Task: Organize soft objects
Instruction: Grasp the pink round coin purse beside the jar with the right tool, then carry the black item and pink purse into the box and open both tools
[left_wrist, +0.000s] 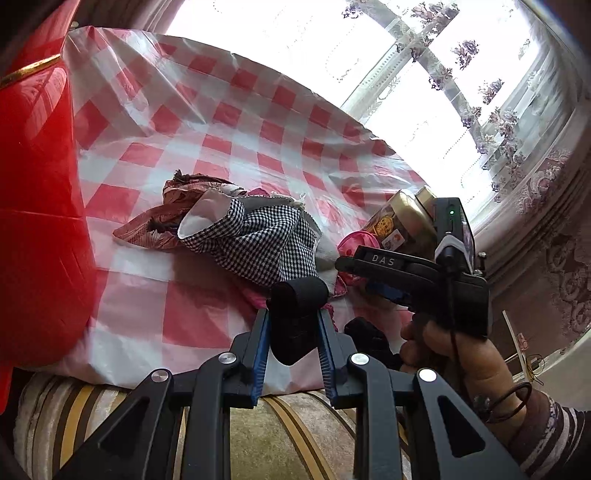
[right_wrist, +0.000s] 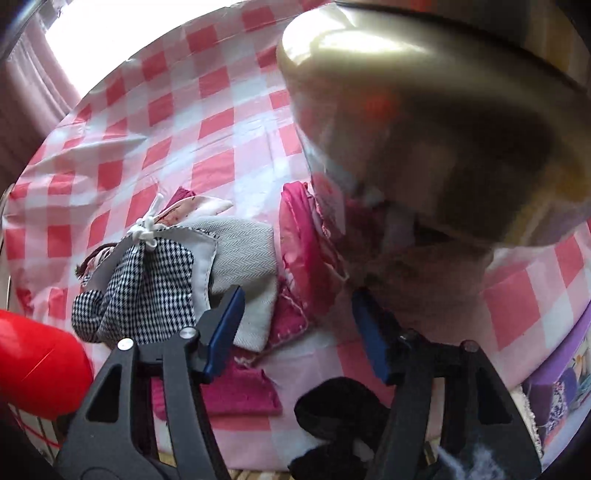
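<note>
- On the counter, under a red-and-white checked plastic cloth, lies a heap of soft fabric pieces.
- Left tongs: clamped on a rolled black cloth, held above the near edge of the counter.
- Right tongs: jaws apart with nothing pressed between them, hanging over the pink end of the heap; a hand grips the handle.
- Topmost in the heap is a black-and-white houndstooth pouch with a white drawstring.
- Beside it is a grey herringbone piece; a reddish-brown patterned cloth lies at the far side.
- Pink fabric scraps lie next to the grey piece, and a magenta knitted piece lies nearer the counter edge.
- A loose black cloth lies at the near edge, below the right tongs.
- A gold tin stands just beside the pink scraps; its inside is hidden.
- A red shiny object sits at one end of the counter.
</note>
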